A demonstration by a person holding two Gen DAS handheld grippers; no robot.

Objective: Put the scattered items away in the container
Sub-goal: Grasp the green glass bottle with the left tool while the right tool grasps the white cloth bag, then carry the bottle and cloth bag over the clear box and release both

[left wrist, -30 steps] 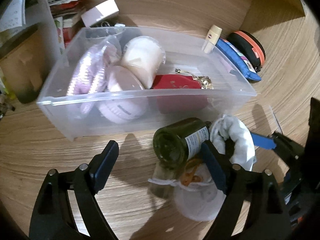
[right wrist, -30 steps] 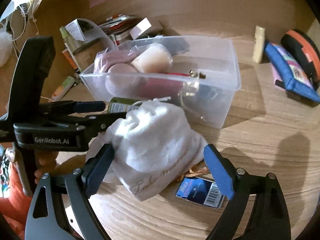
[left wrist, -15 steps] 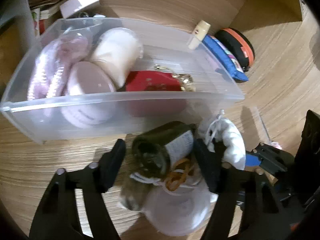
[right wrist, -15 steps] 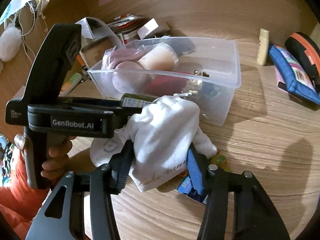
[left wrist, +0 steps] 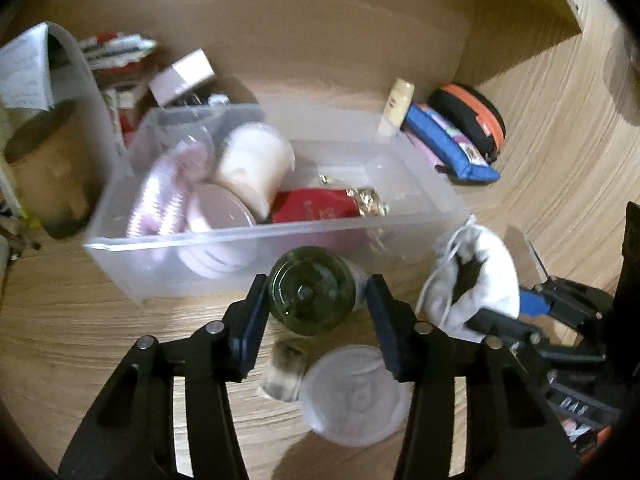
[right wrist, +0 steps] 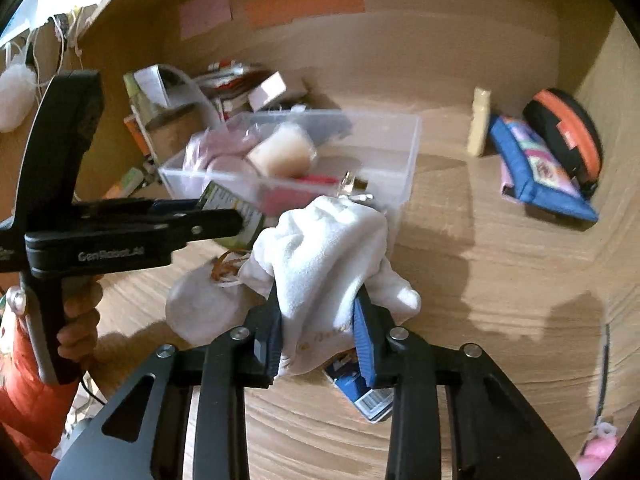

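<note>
A clear plastic container (left wrist: pixel 168 276) (right wrist: pixel 404 160) stands on the wooden desk, holding pink, cream and red items. My left gripper (left wrist: pixel 316 300) is shut on a dark green glass bottle (left wrist: pixel 312 290), lifted just in front of the container's near wall. The bottle's label (right wrist: pixel 228 204) shows in the right wrist view. My right gripper (right wrist: pixel 316 320) is shut on a white drawstring pouch (right wrist: pixel 332 248) (left wrist: pixel 476 280), held up to the right of the bottle. A white round pouch (left wrist: pixel 354 398) (right wrist: pixel 200 308) and a small jar (left wrist: pixel 282 370) lie on the desk below.
A blue pencil case (left wrist: pixel 448 146) (right wrist: pixel 536 168), an orange-black case (left wrist: pixel 470 114) (right wrist: pixel 564 132) and a cream tube (left wrist: pixel 398 106) lie right of the container. Boxes and papers (left wrist: pixel 120 72) crowd the back left. A blue packet (right wrist: pixel 360 392) lies under the right gripper.
Both grippers closed from open: the left on the green bottle, the right on the white pouch. Both items have been lifted off the desk toward the container.
</note>
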